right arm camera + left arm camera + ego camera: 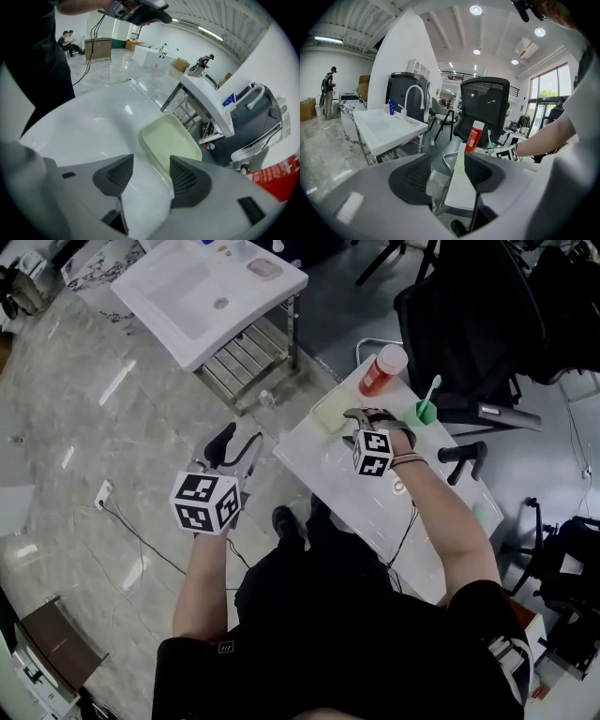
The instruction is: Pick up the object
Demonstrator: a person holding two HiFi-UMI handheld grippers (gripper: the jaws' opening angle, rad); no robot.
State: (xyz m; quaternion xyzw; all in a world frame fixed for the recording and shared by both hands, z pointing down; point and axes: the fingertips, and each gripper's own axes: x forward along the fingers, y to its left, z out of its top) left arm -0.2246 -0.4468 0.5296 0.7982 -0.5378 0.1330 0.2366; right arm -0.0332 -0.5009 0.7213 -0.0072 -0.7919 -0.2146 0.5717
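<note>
A pale green shallow tray lies at the far left corner of the small white table. Behind it stand a red bottle with a white cap and a toothbrush in a green holder. My right gripper hovers just over the table beside the tray, open, its jaws pointing at the tray's near edge with nothing between them. To the left of the table, over the floor, my left gripper is held open and empty, facing the table's end.
A white washbasin on a metal stand is beyond the table to the left. A black office chair stands behind the table. A cable and socket lie on the marble floor. People stand far off.
</note>
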